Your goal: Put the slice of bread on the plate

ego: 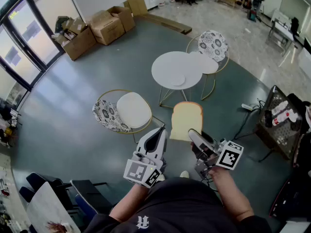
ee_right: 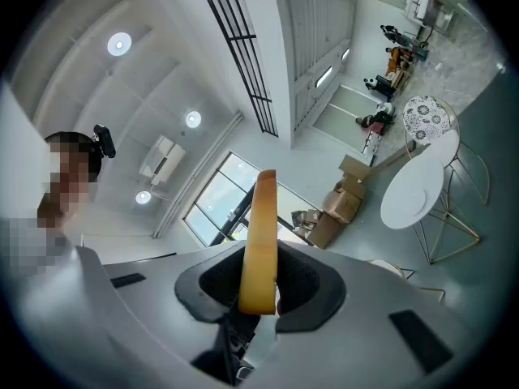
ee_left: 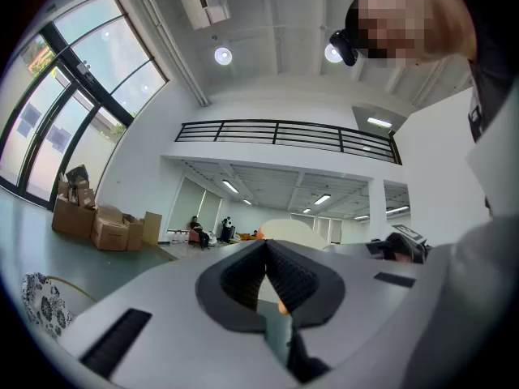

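Observation:
A slice of bread (ego: 184,122), pale with a tan crust, is held on edge in the air in front of me. My right gripper (ego: 195,136) is shut on its lower edge, and the right gripper view shows the bread (ee_right: 261,233) standing upright between the pads. My left gripper (ego: 159,132) hangs just left of the bread with its jaws together and nothing in them. Farther ahead a white plate (ego: 178,79) lies on a round white table (ego: 167,64). The right gripper view also shows the table (ee_right: 405,177) at the right.
Two round-seated chairs (ego: 127,110) (ego: 212,46) flank the table. Cardboard boxes (ego: 95,30) stand near the windows at the far left. A black wire rack (ego: 279,120) with items is at the right, and a power strip (ego: 249,107) lies on the floor.

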A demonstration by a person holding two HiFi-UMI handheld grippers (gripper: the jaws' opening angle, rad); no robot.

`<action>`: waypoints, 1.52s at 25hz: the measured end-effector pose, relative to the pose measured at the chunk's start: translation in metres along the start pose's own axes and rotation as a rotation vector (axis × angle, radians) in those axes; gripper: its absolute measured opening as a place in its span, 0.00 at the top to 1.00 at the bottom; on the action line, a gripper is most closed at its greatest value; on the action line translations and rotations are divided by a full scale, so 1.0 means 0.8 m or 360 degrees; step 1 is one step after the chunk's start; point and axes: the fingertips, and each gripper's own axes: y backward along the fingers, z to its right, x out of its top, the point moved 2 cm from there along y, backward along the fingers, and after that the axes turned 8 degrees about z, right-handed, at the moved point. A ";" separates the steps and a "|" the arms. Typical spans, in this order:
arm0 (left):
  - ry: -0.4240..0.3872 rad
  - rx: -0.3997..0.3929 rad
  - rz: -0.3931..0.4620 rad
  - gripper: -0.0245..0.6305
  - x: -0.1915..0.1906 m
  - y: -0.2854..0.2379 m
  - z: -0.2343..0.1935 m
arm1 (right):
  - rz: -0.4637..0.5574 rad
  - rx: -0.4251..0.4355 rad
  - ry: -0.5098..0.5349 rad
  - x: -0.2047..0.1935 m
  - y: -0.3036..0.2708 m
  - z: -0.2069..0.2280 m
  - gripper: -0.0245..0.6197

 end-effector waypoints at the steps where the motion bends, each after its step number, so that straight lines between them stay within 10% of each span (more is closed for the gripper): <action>1: 0.0001 -0.0003 0.0000 0.95 0.000 -0.001 0.003 | 0.0002 0.0000 -0.0003 0.002 0.002 0.000 0.82; 38: -0.0140 -0.0036 -0.0069 0.95 -0.026 -0.062 0.050 | 0.0030 0.0046 0.0071 0.067 0.040 0.017 0.82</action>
